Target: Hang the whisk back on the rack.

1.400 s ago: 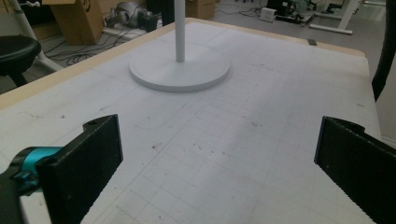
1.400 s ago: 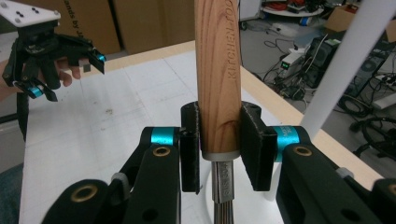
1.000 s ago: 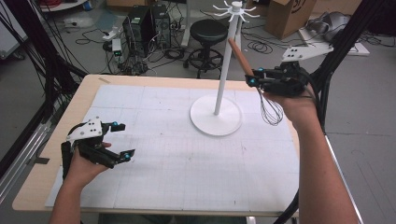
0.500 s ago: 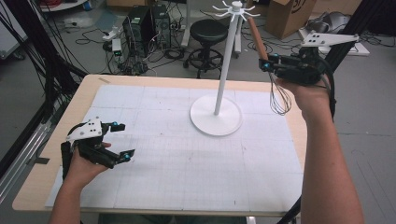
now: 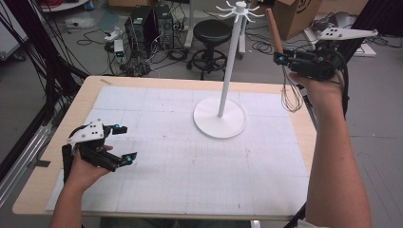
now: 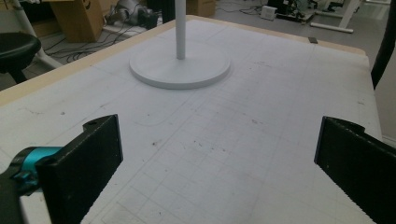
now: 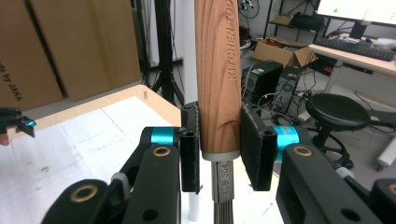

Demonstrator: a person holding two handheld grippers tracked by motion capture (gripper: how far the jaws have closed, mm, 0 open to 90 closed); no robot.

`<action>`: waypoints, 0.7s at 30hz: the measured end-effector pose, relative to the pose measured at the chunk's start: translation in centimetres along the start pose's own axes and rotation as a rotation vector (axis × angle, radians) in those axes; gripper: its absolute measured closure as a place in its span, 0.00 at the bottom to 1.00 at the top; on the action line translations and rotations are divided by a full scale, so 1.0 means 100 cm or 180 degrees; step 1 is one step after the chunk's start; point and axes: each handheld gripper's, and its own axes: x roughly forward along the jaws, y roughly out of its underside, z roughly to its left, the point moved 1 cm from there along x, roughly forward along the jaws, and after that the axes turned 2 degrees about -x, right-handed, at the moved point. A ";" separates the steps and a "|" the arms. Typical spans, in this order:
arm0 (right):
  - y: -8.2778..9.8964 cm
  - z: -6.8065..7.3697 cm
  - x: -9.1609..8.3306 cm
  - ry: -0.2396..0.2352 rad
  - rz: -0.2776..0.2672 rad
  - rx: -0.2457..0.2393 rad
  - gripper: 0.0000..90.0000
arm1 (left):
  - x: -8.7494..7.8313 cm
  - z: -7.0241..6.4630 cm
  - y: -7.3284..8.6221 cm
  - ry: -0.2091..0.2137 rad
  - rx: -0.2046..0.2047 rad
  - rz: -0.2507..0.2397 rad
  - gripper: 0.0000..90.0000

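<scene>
**Hanging the whisk: lifted, not yet hooked**

Holding a wooden-handled whisk (image 5: 286,71) off the table, the right gripper (image 5: 281,59) is pinching the lower end of the handle, just above the metal collar, as the right gripper view shows with both pads pressing the wood (image 7: 218,88). The handle is pointing up and the wire loops are dangling below the hand, over the table's far right edge. The white stand (image 5: 227,85) is standing on the mat (image 5: 190,166) with its ring of hooks (image 5: 239,9) at the top; the whisk is hanging near those hooks, to their right and apart from them. So the pick-up appears done, while reaching a hook and letting go are, by my judgement, what is left. The left gripper (image 5: 122,142) is resting low over the mat's near left part, jaws spread, with nothing between them.
</scene>
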 end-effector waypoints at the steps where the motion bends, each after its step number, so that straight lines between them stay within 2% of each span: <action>1: 0.000 -0.002 0.001 0.0017 -0.0006 0.0011 0.79 | 0.000 0.000 0.000 0.0000 0.0001 0.0005 0.02; 8: 0.002 -0.009 0.006 0.0098 0.0024 0.0117 0.79 | -0.001 0.001 0.001 -0.0019 -0.0021 0.0002 0.02; 10: 0.001 -0.009 0.009 0.0104 0.0034 0.0081 0.79 | -0.002 0.001 0.002 -0.0021 -0.0015 0.0009 0.02; 21: 0.001 0.000 0.026 -0.0025 0.0134 0.0010 0.79 | -0.001 0.001 0.002 -0.0019 -0.0011 0.0025 0.02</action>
